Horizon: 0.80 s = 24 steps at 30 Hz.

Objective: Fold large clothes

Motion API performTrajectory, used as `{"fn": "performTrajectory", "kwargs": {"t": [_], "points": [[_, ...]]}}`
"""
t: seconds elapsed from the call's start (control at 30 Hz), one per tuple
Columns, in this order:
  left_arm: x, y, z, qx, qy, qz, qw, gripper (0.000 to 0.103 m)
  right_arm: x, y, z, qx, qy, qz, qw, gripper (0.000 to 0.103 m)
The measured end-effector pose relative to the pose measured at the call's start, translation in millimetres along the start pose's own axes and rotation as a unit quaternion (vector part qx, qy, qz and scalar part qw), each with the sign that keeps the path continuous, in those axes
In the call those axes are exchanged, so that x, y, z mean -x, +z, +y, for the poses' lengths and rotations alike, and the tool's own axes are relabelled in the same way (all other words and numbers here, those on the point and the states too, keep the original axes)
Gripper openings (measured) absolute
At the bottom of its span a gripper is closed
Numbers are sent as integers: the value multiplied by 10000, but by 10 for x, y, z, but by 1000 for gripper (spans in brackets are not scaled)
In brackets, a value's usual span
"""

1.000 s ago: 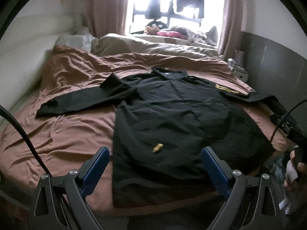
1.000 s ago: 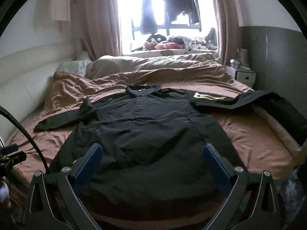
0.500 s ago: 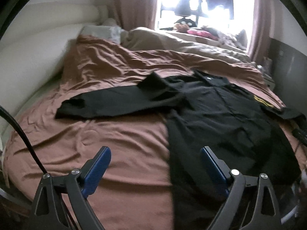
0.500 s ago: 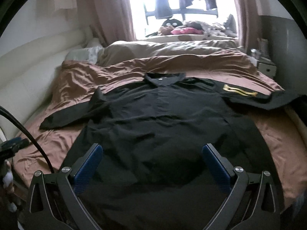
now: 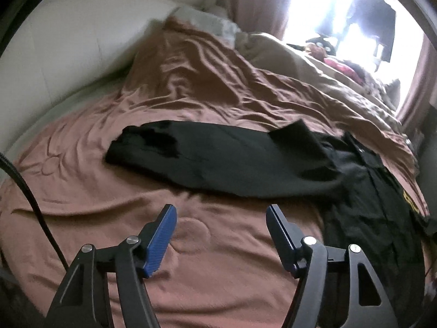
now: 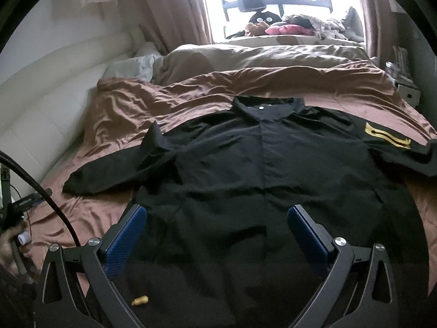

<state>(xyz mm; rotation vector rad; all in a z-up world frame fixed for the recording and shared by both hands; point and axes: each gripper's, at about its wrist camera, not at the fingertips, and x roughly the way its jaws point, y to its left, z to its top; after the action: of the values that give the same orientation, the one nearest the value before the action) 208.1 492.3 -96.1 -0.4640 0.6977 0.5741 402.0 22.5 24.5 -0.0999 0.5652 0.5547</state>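
The black shirt (image 6: pixel 262 180) lay front-up and spread flat on the bed (image 6: pixel 114 114), over a wrinkled brown cover, its hem at the near edge and its collar (image 6: pixel 269 106) toward the far edge by the window (image 6: pixel 273 2). Placket closed down the middle; 1 pale button visible at the collar. A gold emblem (image 6: pixel 387 136) showed on the sleeve that ran out toward the right edge of the bed. The other sleeve (image 5: pixel 207 155) stretched toward the left edge, lying flat on the cover with a small fold of cloth sticking up near the shoulder; its cuff end looked rumpled. A small yellow tag (image 6: pixel 139 300) sat on the fabric near the hem.

Left claw (image 5: pixel 221 235): over bare brown cover, just short of the sleeve, jaws closing with nothing between them and no contact with the cloth. Right claw (image 6: pixel 217 235): over the lower body of the shirt, jaws spread wide, nothing gripped. In the right wrist view a hand (image 6: pixel 11 248) showed at the left edge of the bed, holding a dark handle.
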Motion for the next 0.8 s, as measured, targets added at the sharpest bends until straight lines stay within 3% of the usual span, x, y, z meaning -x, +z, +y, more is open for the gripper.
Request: {"fn": "performTrajectory", "kwargs": {"t": [0.13, 0.3, 0.53, 0.6, 0.67, 0.7, 0.73, 0.77, 0.8], "points": [[-247, 204, 344, 341, 75, 95, 9993, 67, -225, 90, 80, 78, 8, 81, 9999, 91], [-578, 332, 695, 945, 122, 260, 9951, 67, -583, 208, 185, 138, 42, 259, 9996, 69], [-1119, 351, 978, 1676, 216, 711, 9831, 61, -1046, 356, 289, 43, 143, 463, 9988, 59], [-1257, 348, 1017, 1792, 338, 809, 9799, 60, -1210, 395, 305, -26, 245, 561, 9981, 45], [-1394, 344, 1054, 1936, 361, 877, 9765, 37, -1386, 437, 299, -134, 337, 679, 9970, 37], [-1421, 354, 1062, 1940, 380, 831, 9767, 30, -1497, 469, 297, -231, 390, 744, 9962, 33], [-1442, 379, 1065, 1897, 443, 759, 9779, 12, -1599, 502, 284, -323, 437, 790, 9954, 31], [-1460, 403, 1075, 1911, 430, 732, 9779, 5, -1688, 528, 269, -410, 486, 823, 9946, 28], [-1442, 428, 1089, 1991, 374, 693, 9768, 4, -1799, 560, 257, -525, 554, 874, 9932, 26]]}}
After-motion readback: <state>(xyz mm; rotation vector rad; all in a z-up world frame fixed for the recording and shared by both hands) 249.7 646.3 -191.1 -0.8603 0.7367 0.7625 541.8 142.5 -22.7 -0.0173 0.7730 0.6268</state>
